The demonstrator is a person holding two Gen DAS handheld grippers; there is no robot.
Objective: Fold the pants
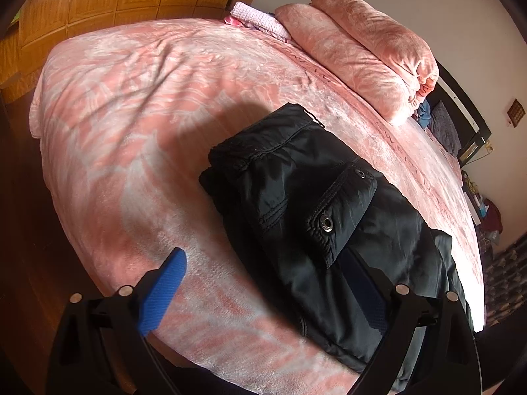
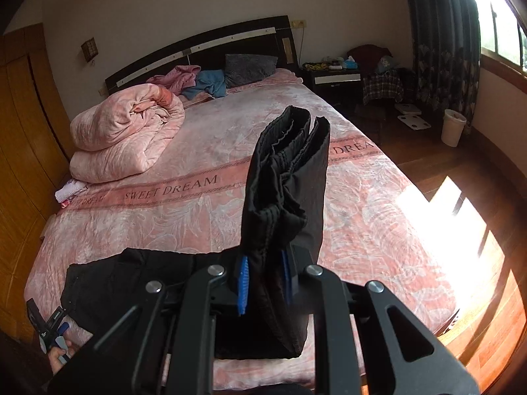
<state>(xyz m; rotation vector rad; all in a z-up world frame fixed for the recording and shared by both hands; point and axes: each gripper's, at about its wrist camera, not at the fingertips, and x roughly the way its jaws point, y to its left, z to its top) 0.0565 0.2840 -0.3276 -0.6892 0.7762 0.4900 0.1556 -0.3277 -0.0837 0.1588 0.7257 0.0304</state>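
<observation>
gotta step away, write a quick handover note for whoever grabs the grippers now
Right gripper: shut on a folded black garment, held upright above the bed.
Left gripper: open, holding nothing, hovering by the folded black pants that lie near the bed's edge.
Done: both pieces look folded.
Left: probably set the held one down; where is your call.
</observation>
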